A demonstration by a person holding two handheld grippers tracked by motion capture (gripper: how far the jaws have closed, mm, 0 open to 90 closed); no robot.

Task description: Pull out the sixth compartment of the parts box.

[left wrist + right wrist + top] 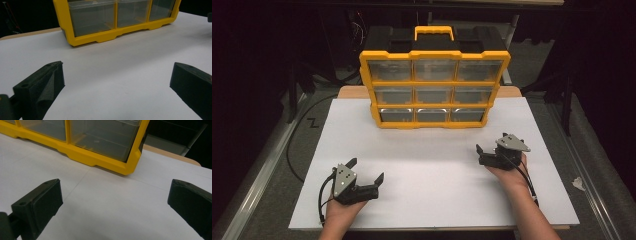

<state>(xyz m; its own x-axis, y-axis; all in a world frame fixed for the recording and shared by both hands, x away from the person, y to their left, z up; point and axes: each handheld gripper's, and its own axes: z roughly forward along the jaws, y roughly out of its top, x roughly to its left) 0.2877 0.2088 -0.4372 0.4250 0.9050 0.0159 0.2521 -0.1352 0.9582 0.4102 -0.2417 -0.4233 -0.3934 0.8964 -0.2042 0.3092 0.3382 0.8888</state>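
Low over the table (432, 200), left claw (366, 170) and right claw (494, 142) gape wide, facing the organizer (434, 90).

A white sheet (437, 170) covers a wooden table (352, 92) (bare wood shows only along its far edge), grey carpeted floor (602, 165) lies on both sides, a black cable (294, 150) loops by the table's left edge, and the room beyond is dark.

Yellow drawer organizer (434, 82) beyond both spread grippers
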